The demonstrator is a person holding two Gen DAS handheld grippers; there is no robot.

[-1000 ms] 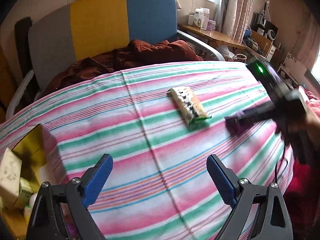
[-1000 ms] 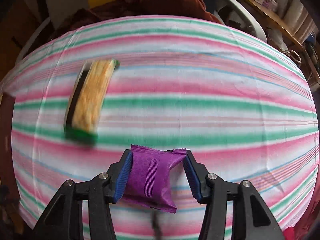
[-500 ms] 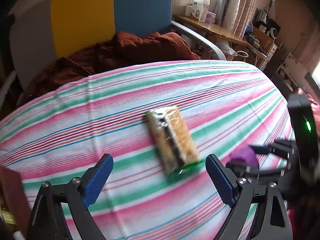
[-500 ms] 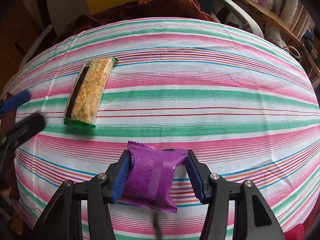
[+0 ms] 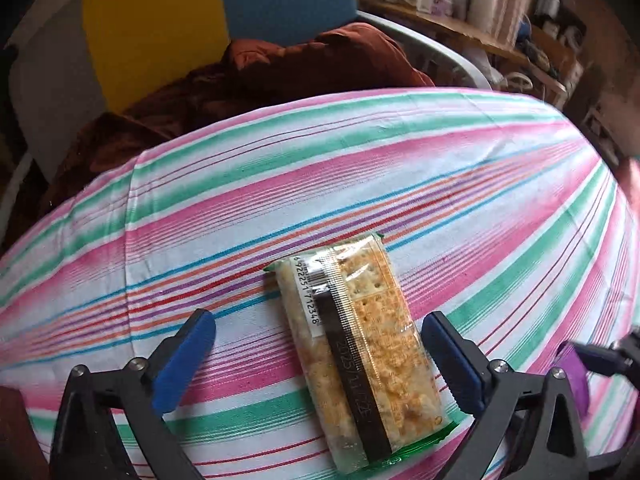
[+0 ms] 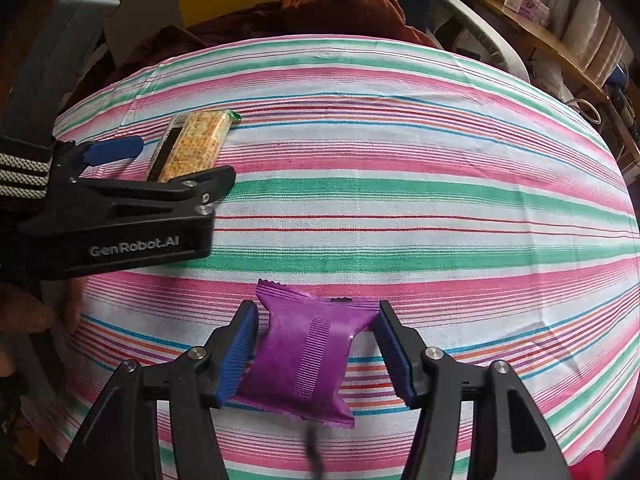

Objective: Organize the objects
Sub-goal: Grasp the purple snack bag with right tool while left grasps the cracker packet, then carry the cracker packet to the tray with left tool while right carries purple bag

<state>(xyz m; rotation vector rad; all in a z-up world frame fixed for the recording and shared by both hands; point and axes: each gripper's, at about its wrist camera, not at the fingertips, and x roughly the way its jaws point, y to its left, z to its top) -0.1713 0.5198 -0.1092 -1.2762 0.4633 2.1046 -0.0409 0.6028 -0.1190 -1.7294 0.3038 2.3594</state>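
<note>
Left gripper (image 5: pixel 316 354) had just been opening, fingers (image 5: pixel 182 360) spread wide either side of the cracker pack (image 5: pixel 356 340), which lay flat on the striped tabletop (image 5: pixel 400 168). No contact: clear gaps on both sides of the pack.

Right gripper (image 6: pixel 316 354) had just been opening too, with the purple pouch (image 6: pixel 304 354) between its fingers (image 6: pixel 236 354). Left pad looked to be at the pouch edge, right pad stood off with a visible gap, so not clamped. Pouch sat on the tabletop, well apart from the cracker pack (image 6: pixel 192 146). Brown blanket (image 5: pixel 280 68) bunched past the far edge.
</note>
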